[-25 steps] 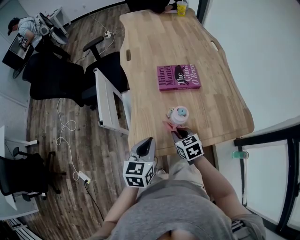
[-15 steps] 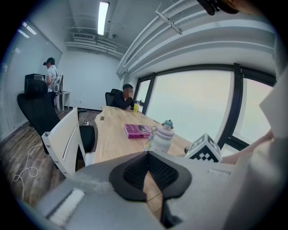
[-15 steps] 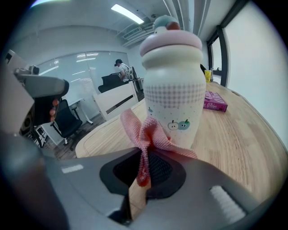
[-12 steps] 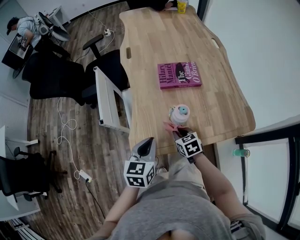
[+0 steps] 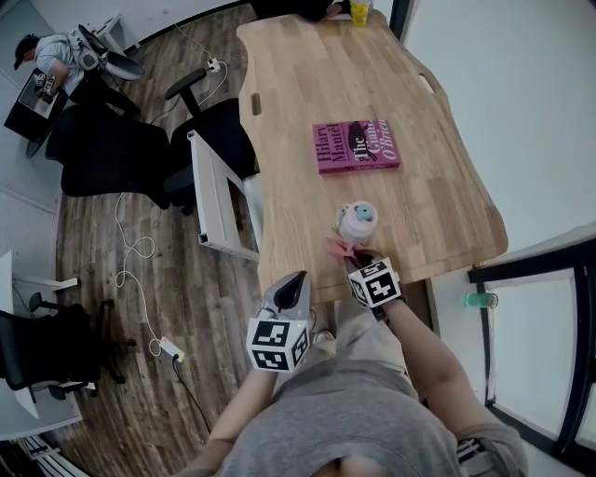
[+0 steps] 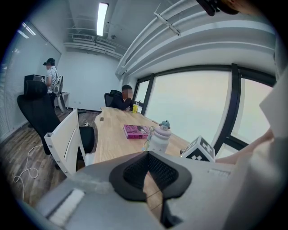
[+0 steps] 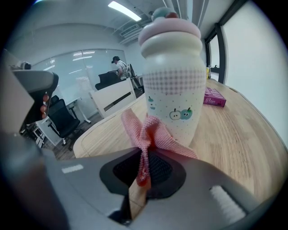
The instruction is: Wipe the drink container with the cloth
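Observation:
A white drink container [image 7: 173, 76] with a pink lid and small fruit prints stands upright near the front edge of the wooden table [image 5: 307, 121]; it also shows in the head view [image 5: 357, 222] and the left gripper view [image 6: 159, 139]. My right gripper [image 7: 139, 173] is shut on a pink checked cloth [image 7: 150, 132], whose bunched folds touch the container's lower front. In the head view the right gripper [image 5: 358, 265] sits just in front of the container. My left gripper [image 5: 291, 289] hangs off the table's front edge, jaws closed together with nothing held [image 6: 146, 179].
A magenta book [image 5: 358, 146] lies mid-table behind the container. A yellow cup [image 5: 359, 11] stands at the far end near a seated person. A white frame [image 5: 209, 200] and black office chairs [image 5: 107, 149] stand left of the table. A window wall runs along the right.
The container and cloth sit slightly higher in the head view, a small shift. The right gripper stays shut on the cloth against the container. The left gripper has not moved.

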The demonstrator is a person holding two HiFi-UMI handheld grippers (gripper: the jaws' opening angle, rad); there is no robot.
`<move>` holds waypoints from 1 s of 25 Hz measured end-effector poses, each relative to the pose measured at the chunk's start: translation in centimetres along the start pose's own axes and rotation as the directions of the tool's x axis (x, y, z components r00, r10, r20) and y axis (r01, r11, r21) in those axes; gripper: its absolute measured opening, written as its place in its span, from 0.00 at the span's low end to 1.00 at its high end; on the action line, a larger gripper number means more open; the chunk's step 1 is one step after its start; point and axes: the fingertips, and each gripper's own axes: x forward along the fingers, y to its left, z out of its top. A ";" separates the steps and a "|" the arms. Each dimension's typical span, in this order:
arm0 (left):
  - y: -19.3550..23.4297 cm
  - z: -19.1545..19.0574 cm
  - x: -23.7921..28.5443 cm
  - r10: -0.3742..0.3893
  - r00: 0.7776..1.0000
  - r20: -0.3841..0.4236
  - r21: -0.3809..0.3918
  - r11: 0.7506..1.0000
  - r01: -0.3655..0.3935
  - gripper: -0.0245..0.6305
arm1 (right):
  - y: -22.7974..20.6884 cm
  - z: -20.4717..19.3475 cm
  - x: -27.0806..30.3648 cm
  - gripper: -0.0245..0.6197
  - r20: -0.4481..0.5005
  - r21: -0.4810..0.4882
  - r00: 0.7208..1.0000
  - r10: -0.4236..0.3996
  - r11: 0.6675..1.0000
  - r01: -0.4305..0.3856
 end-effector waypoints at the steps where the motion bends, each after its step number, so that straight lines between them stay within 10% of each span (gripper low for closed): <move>1: 0.0 0.0 -0.2 0.001 1.000 0.004 0.001 1.000 -0.001 0.04 | 0.2 0.0 -0.2 0.08 0.004 -0.001 1.000 -0.001 1.000 0.001; 25: -3.2 -1.3 -5.8 -0.044 0.997 0.069 0.037 0.998 0.041 0.04 | 7.1 2.3 -12.1 0.08 0.260 0.019 0.966 -0.001 1.000 -0.004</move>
